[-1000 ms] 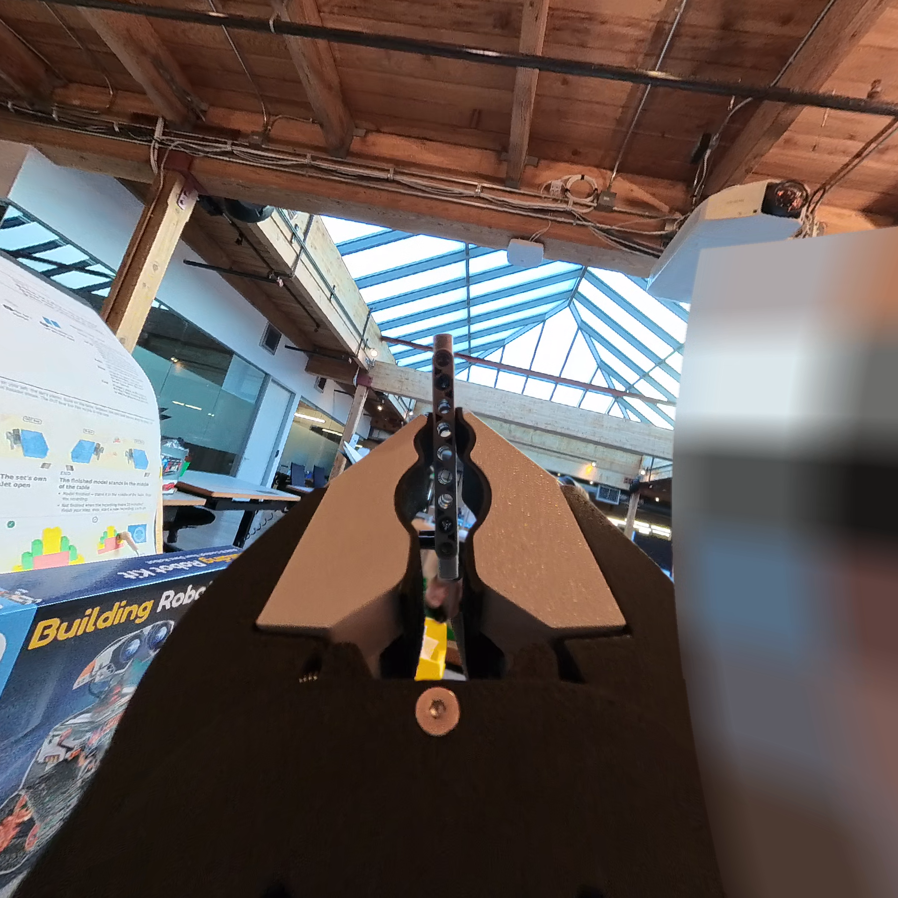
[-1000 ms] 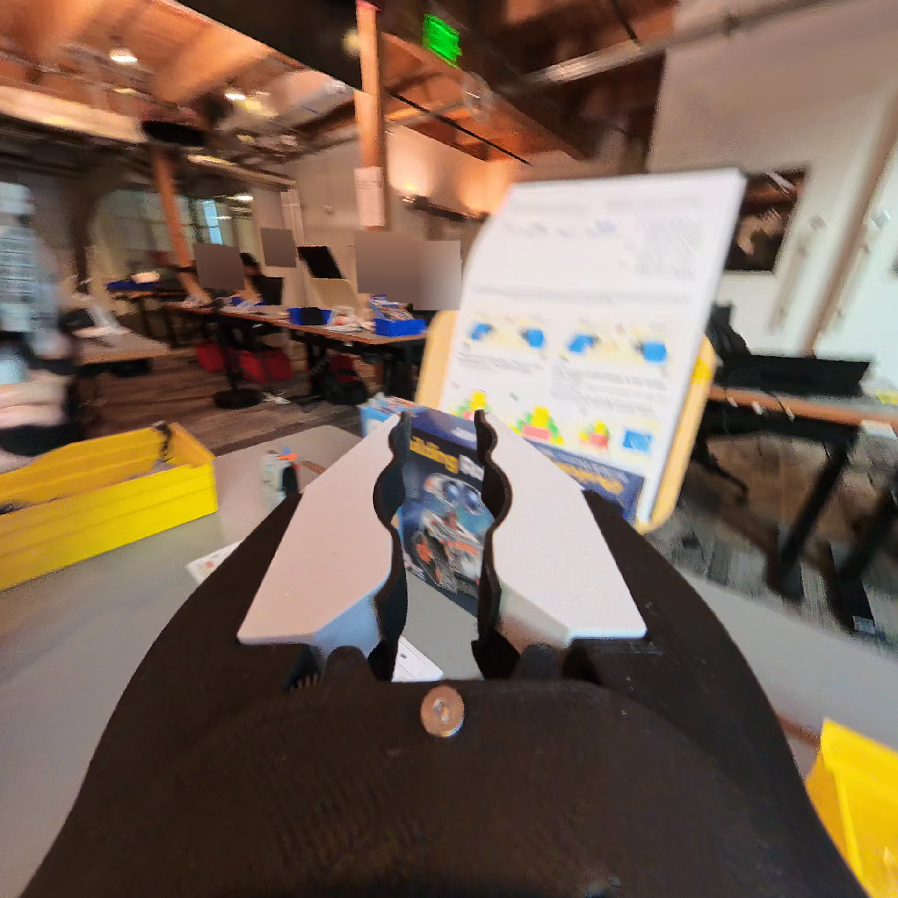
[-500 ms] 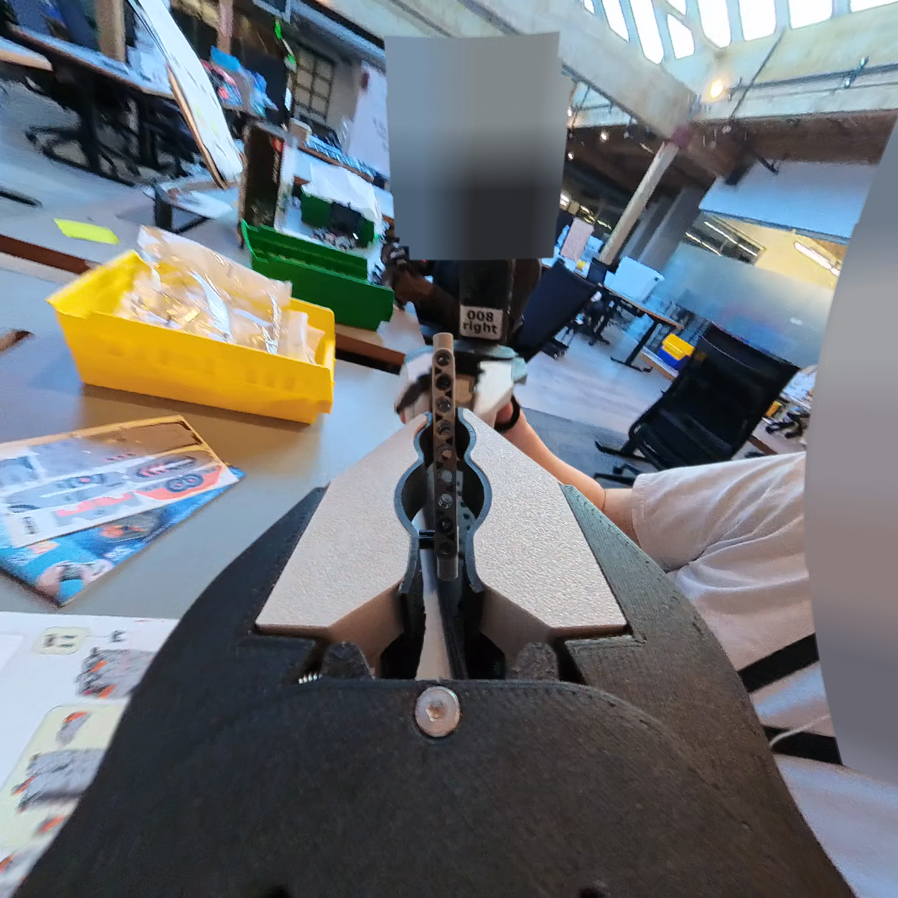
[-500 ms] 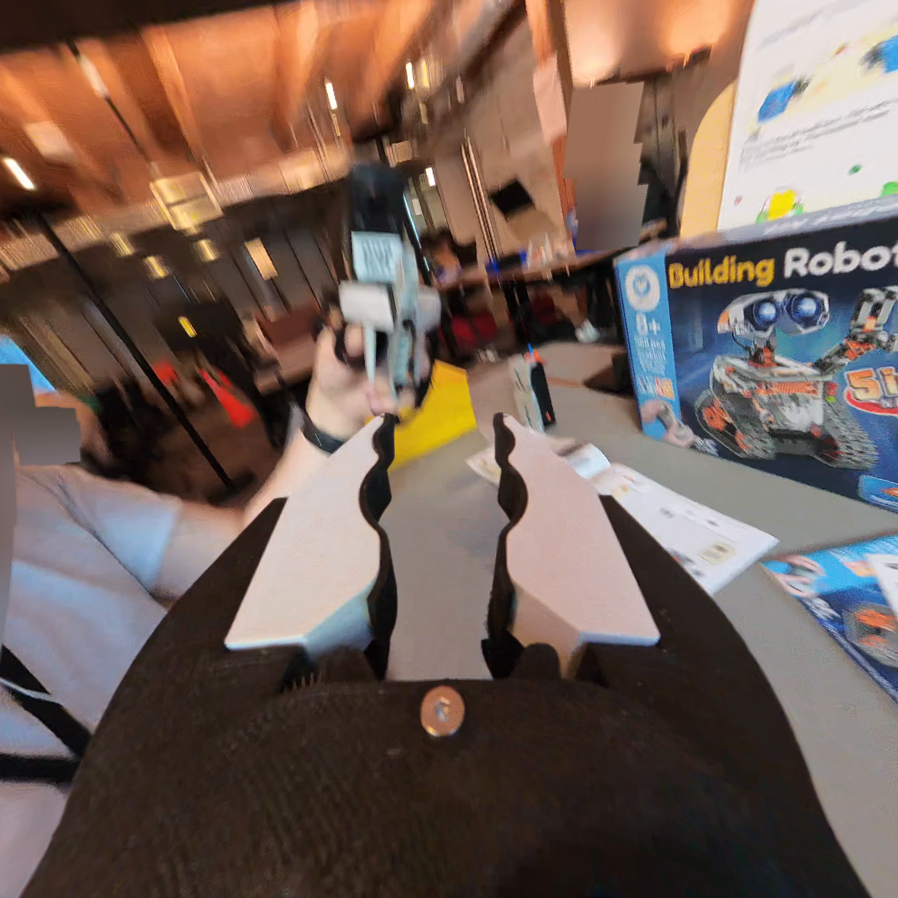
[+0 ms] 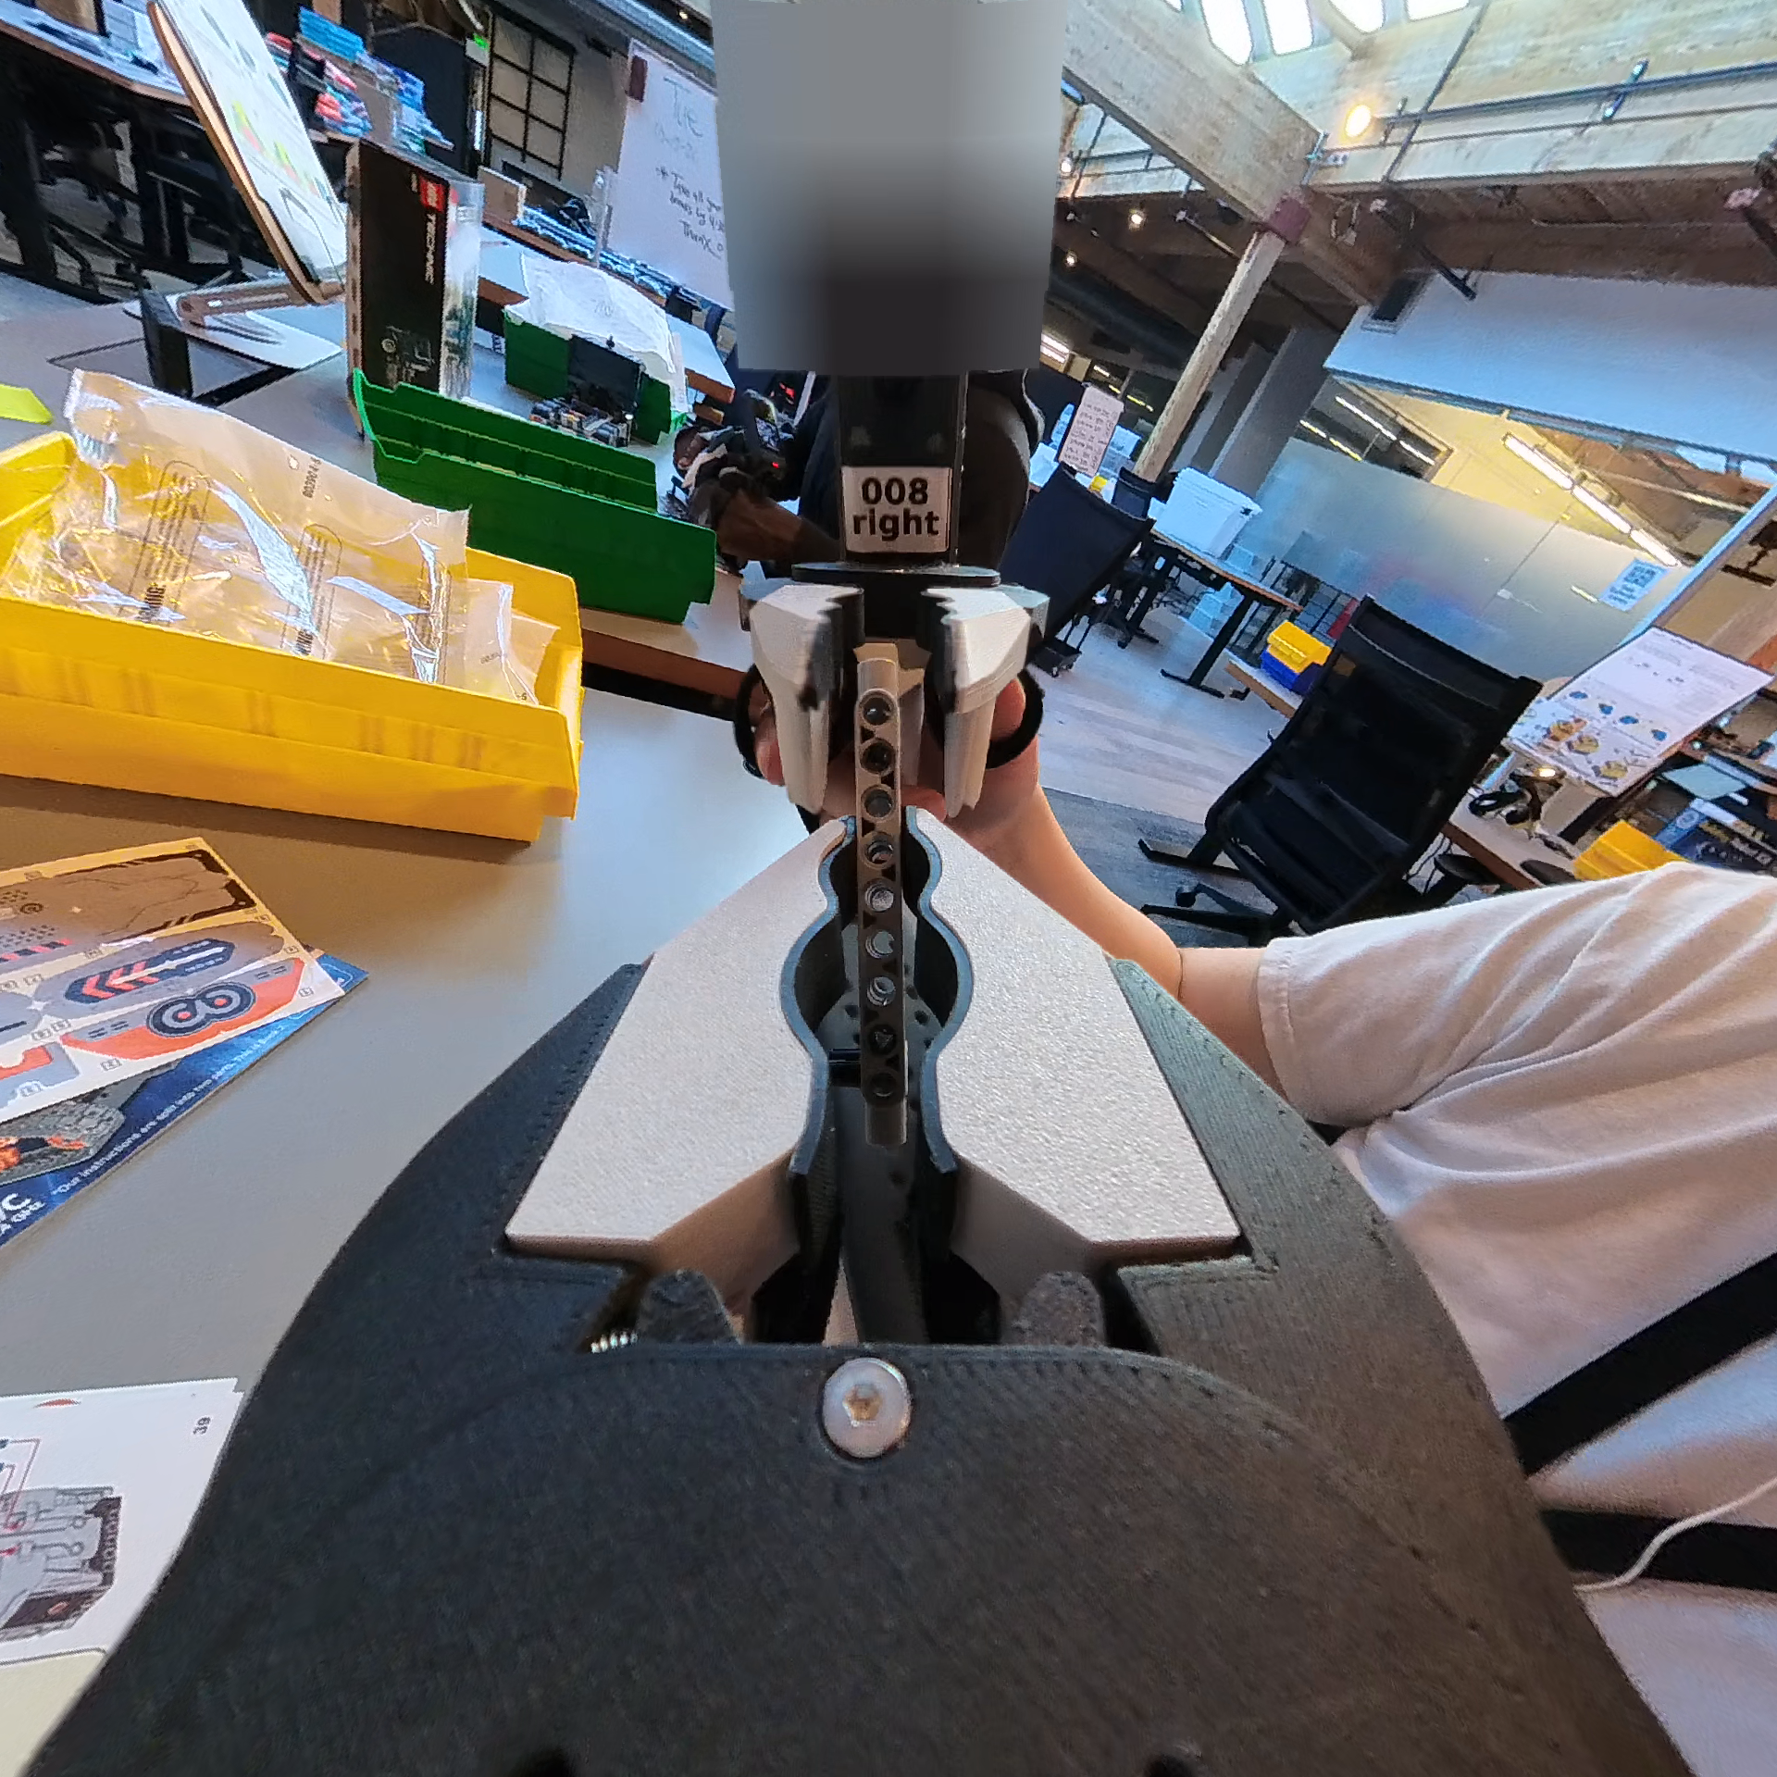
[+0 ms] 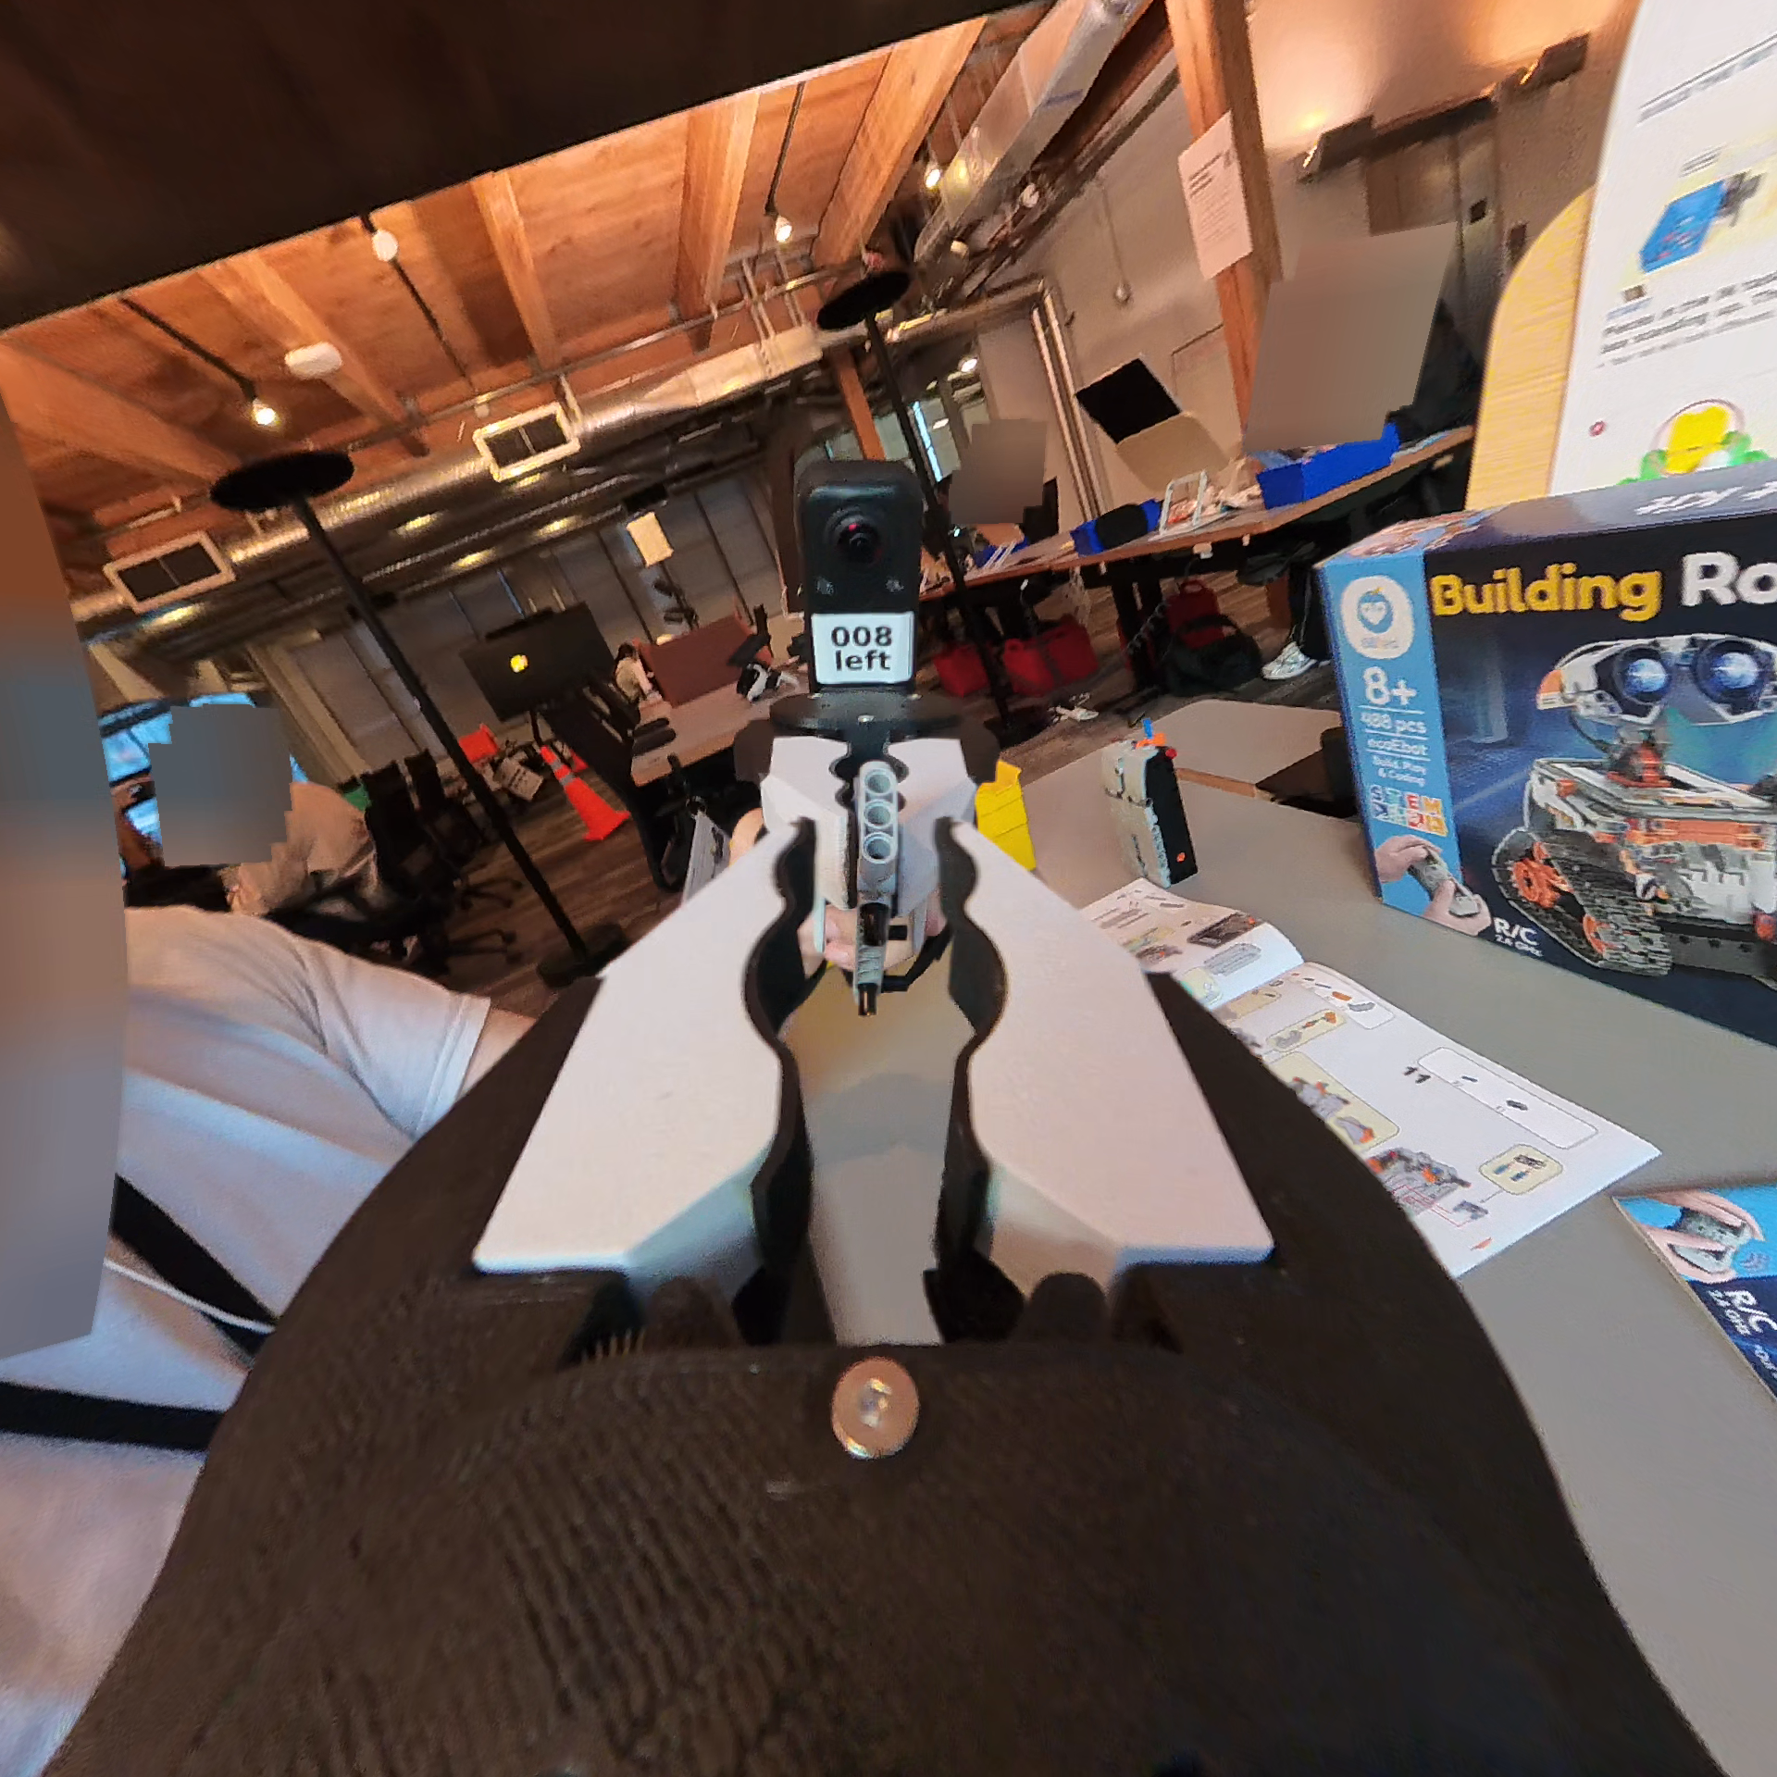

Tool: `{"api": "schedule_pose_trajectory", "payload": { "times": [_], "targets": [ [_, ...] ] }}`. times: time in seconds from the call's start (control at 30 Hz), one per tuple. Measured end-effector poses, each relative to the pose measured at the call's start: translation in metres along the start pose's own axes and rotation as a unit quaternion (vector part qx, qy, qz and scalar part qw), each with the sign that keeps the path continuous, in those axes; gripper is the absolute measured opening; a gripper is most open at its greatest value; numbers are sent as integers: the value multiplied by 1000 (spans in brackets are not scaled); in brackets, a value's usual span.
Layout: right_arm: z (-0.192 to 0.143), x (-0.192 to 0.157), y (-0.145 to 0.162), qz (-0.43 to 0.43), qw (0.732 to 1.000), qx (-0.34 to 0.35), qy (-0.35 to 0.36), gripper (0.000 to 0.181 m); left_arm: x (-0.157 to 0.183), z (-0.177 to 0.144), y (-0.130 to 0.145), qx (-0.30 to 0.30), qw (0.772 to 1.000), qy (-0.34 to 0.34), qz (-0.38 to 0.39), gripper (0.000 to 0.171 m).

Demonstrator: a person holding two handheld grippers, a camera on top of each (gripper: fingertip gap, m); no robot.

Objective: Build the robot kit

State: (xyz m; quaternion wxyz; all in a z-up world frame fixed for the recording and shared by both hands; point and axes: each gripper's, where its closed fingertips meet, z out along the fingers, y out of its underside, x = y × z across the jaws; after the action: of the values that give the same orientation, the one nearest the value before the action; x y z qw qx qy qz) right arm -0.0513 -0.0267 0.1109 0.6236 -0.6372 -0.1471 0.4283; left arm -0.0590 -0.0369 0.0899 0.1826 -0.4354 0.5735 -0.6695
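The left claw (image 5: 880,837) is pressed together on a grey perforated beam (image 5: 877,865), which is pinched upright between its white fingers (image 5: 692,1048) and stands out past their tips. The right claw (image 6: 870,846) is spread, nothing being held between its fingers (image 6: 663,1087); it is pointed straight at the left claw (image 6: 870,817), and the end of the beam (image 6: 877,837) is seen just beyond its tips, slightly nearer the left finger, with no touch that can be made out. In the left wrist view the right claw (image 5: 885,692) is seen head-on beyond the beam's tip, gripped by a hand (image 5: 981,769), with a bare forearm and a white sleeve (image 5: 1500,1038) running off to the right. A grey surface (image 5: 462,942) is spread below both claws. On it, to the left in the left wrist view, a yellow bin (image 5: 288,731) filled with clear plastic bags (image 5: 250,558) is set, with green bins (image 5: 538,500) behind it and printed leaflets (image 5: 135,990) lying nearer. In the right wrist view an open instruction booklet (image 6: 1346,1067) is laid flat to the right of the claw, and a blue toy box (image 6: 1558,731) picturing a tracked robot is stood behind it, a small grey and black block (image 6: 1144,817) being set upright near the box.
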Motion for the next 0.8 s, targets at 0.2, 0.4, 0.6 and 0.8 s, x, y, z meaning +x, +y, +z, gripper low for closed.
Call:
{"api": "schedule_pose_trajectory", "payload": {
  "times": [0.2, 0.4, 0.6, 0.8],
  "targets": [
    [6, -7, 7, -9, 996, -94, -10, 6, 6, 2, 6, -23, 1000, 13, 6, 5],
    [18, -24, 12, -114, 976, -181, -45, 6, 15, 0, 13, -66, 996, -2, 63, 8],
    [13, -53, 11, -328, 923, -178, -96, 6, 31, 3, 9, -89, 953, -77, 280, 9],
    [16, -50, 12, -369, 907, -192, -64, 6, 24, 1, 7, -115, 901, -167, 384, 6]
  ]
}}
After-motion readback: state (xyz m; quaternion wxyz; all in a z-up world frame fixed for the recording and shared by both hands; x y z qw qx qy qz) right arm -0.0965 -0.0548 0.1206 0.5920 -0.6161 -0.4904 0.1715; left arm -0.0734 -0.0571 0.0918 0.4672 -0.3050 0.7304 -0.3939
